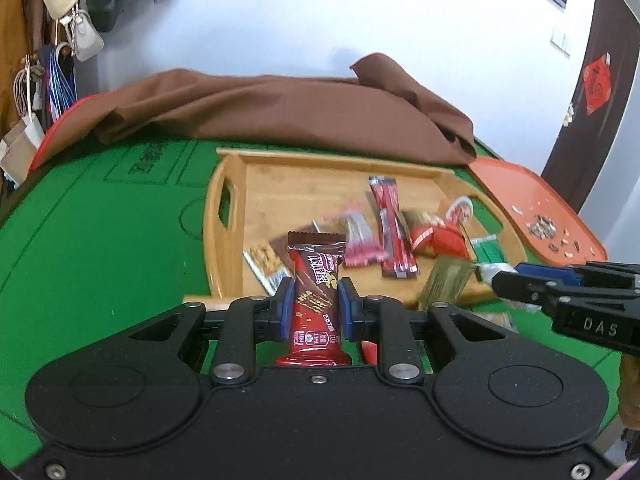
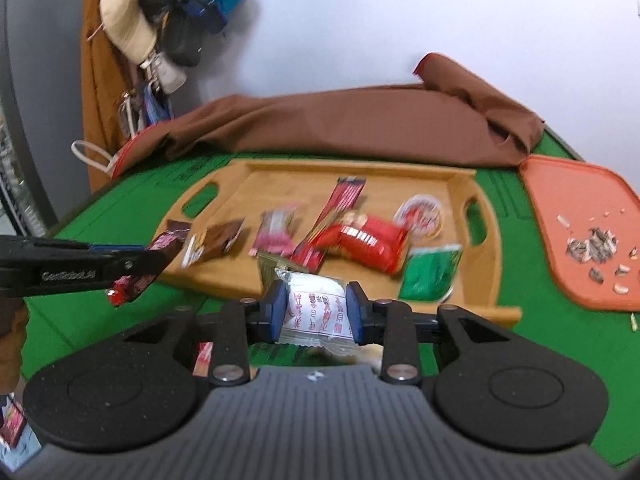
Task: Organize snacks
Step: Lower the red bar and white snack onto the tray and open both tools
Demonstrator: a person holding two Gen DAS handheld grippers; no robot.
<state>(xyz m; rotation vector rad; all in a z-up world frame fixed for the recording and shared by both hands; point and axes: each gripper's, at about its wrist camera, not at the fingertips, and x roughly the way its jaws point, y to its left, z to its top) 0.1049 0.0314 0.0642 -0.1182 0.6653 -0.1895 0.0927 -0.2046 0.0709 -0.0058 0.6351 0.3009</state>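
My left gripper point(image 1: 314, 306) is shut on a red and brown chocolate wafer bar point(image 1: 314, 280), held upright just in front of the near rim of the wooden tray point(image 1: 224, 240). My right gripper point(image 2: 316, 308) is shut on a white snack packet with red print point(image 2: 316, 308), also at the tray's near rim point(image 2: 224, 280). The tray holds several snacks: red stick packs point(image 1: 390, 224), a pink packet point(image 1: 360, 240), a red bag point(image 2: 364, 240), a green packet point(image 2: 432, 272). Each gripper shows in the other's view, the right one point(image 1: 496, 280) and the left one point(image 2: 160, 258).
The tray sits on a green game-mat table point(image 1: 100, 240). A crumpled brown cloth point(image 1: 280, 112) lies behind the tray. An orange tray point(image 2: 580, 220) with sunflower seed shells stands to the right. Bags and hats hang at the back left.
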